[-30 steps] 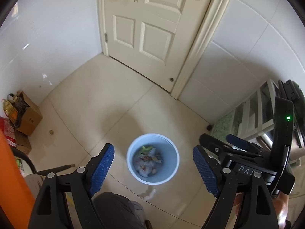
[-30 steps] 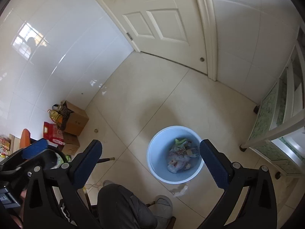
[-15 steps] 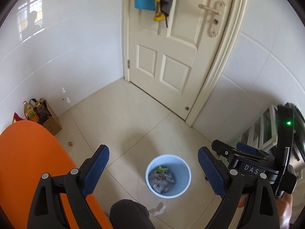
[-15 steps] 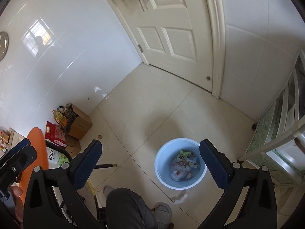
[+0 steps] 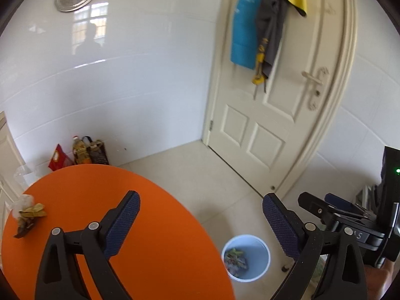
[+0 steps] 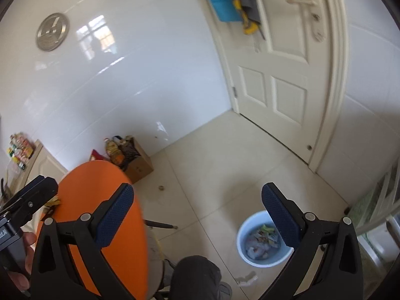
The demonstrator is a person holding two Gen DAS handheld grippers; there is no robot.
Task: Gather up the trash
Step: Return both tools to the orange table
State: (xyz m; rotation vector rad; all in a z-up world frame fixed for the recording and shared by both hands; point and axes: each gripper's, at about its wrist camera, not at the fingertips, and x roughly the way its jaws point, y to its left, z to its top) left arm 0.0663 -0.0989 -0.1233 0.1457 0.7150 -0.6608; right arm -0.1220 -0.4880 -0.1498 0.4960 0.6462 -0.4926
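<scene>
Left wrist — bin upright, mouth up

Glossy white wall tiles, smooth matt orange tabletop, pale plastic bin, cardboard box, brushed-metal wall disc

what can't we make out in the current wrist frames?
- Trash on the orange table: the clump in the left wrist view is small and near the edge; in the right wrist view the left gripper's body hides most of it.
- Bin contents: too small to identify, partly behind a right gripper finger.
- Scrap on the floor: unclear what it is.
- Left gripper: open, empty.
</scene>
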